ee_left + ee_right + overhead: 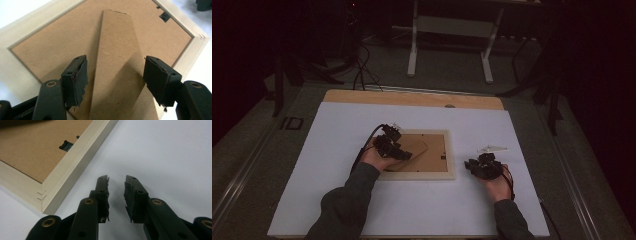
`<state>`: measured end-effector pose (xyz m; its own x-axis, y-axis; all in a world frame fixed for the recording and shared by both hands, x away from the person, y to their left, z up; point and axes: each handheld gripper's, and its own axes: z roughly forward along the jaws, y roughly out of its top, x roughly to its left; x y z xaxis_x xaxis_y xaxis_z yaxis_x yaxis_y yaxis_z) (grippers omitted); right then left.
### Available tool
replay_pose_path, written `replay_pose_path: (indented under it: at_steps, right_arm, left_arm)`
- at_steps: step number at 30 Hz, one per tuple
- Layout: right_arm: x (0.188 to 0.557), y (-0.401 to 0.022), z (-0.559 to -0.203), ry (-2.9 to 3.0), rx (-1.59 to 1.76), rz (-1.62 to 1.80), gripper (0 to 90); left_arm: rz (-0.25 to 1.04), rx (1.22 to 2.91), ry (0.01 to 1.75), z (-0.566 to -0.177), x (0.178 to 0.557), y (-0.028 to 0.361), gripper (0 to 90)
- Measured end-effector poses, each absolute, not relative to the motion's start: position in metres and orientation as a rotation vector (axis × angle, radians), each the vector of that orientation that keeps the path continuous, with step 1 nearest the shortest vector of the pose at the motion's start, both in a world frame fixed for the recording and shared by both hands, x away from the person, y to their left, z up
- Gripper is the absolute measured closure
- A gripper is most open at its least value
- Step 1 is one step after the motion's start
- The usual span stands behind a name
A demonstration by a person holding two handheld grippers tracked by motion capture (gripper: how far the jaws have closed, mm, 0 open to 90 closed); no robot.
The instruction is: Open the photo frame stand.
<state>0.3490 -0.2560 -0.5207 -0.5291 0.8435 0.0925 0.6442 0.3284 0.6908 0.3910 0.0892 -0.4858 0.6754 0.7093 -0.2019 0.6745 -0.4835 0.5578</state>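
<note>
Left gripper (115,75): jaws spread wide, one to each side of the cardboard easel stand (117,62), pads clear of its edges, nothing gripped. Poised just above the back of the picture frame (197,47), pointing along the stand toward the stand's narrow far end. Seen from the high view as a black tool (392,145) in the left hand (374,157), over the left part of the frame.

Right gripper (117,195): jaws partly open with a narrow gap between the pads, empty, bare white surface (162,150) showing between them. Low over the surface just beside a mitred corner of the frame, apart from the wood. In the high view, held by the right hand (497,185) to the right of the frame, not touching it.

Picture frame lying face down near the middle of the surface (337,200), pale wooden border around a brown backing board (50,42). Easel stand lying flat or nearly flat across the backing, running diagonally. Small black retaining clip (165,17) at the backing's edge near one corner. Sleeved forearms entering from the bottom edge of the high view.
</note>
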Motion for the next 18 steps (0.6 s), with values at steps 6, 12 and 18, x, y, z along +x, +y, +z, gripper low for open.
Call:
replay_pose_path:
  at_steps: [6,12,18]
  right_arm:
    - [0.349,-0.256,-0.521,2.317,1.339,1.001,72.3]
    - [0.349,-0.256,-0.522,2.319,1.339,1.0,72.3]
    - [0.35,-0.255,-0.523,2.323,1.341,0.998,72.3]
  left_arm:
    - [0.039,2.307,1.039,-0.49,0.393,0.083,35.9]
    - [0.008,2.334,1.047,-0.494,0.396,0.08,35.4]
    - [-0.021,2.347,1.054,-0.497,0.398,0.08,35.3]
